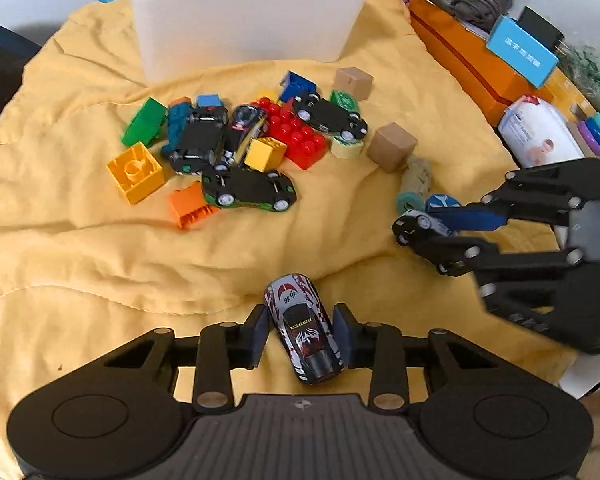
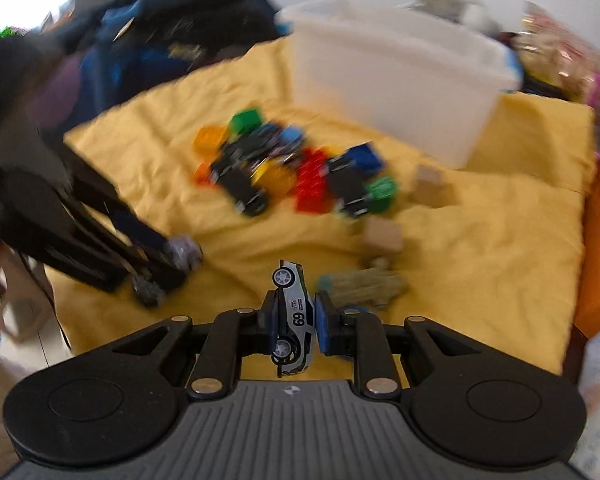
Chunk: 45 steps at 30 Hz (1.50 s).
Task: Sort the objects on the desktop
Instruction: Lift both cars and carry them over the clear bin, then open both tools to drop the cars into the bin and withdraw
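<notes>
Left wrist: car point(image 1: 303, 332) btwn gripper point(image 1: 302, 334) fingers.

Toys spread on a cloth, a bin behind them.

A cloth point(image 1: 80, 248) covers the surface, and a bin point(image 1: 244, 12) stands on it at the back. Before the bin lies a heap of bricks point(image 1: 296, 132) and cars point(image 1: 249, 189), touching and partly stacked. Two cubes point(image 1: 392, 146) sit at the heap's right edge, one behind the other. Nearest the left wrist camera a car point(image 1: 302, 336) lies between the left gripper's point(image 1: 302, 336) fingers. To the right, the right gripper point(image 1: 440, 226) has a second car point(image 2: 294, 320) on its side between its fingers, just beside a roll point(image 1: 414, 182). Right of the cloth, boxes point(image 1: 480, 60) line the edge.
</notes>
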Tool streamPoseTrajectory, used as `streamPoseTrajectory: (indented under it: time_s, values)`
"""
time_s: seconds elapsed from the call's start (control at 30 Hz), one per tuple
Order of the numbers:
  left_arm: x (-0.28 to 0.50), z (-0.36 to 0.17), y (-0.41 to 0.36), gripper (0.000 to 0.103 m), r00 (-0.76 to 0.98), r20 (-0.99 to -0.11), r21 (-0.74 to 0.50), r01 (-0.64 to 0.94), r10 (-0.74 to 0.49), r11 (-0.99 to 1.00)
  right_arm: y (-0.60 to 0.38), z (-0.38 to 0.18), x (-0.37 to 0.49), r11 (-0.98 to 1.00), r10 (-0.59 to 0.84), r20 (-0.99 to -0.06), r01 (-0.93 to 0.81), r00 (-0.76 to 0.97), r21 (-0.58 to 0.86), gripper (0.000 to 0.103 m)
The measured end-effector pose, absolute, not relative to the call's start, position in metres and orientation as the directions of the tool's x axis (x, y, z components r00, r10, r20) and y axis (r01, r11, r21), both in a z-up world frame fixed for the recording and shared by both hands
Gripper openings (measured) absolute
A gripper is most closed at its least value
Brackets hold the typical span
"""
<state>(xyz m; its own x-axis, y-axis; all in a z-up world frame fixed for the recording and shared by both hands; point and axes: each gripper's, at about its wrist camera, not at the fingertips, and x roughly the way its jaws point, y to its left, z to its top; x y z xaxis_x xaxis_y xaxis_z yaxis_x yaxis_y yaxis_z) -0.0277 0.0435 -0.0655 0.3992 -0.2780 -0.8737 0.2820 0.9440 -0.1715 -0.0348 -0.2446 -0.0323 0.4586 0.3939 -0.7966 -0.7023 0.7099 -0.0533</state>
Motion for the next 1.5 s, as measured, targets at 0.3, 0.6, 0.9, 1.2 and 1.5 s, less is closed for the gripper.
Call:
streamPoseTrajectory:
  time_s: [0.3,0.6,0.9,1.2,1.5]
  values:
    - [-0.044,-0.065,0.047,0.051,0.406,-0.870,-0.185,0.254,-0.278,0.949,-0.217,-0.046,-0.061,0.584,0.401,-0.786,-0.792,0.470,-0.176,0.036]
    - [-0.039,-0.075,0.043,0.050,0.380,-0.866,-0.257,0.218,-0.325,0.941,-0.228,-0.043,-0.044,0.685,0.398,-0.809,-0.726,0.433,-0.052,0.053]
    - [-0.038,-0.049,0.047,0.032,0.466,-0.824,-0.195,0.299,-0.321,0.934,-0.230,-0.060,-0.051,0.700,0.361,-0.840,-0.712,0.405,-0.042,0.033]
    - [0.027,0.052,0.063,0.032,0.692,-0.651,-0.134,0.300,-0.312,0.944,-0.241,0.013,0.000,0.788,0.420,-0.706,-0.615,0.570,-0.027,0.033]
    - [0.138,0.087,0.076,0.032,0.788,-0.564,-0.121,0.217,-0.247,0.969,-0.231,0.080,0.110,0.870,0.391,-0.537,-0.491,0.748,-0.051,0.033]
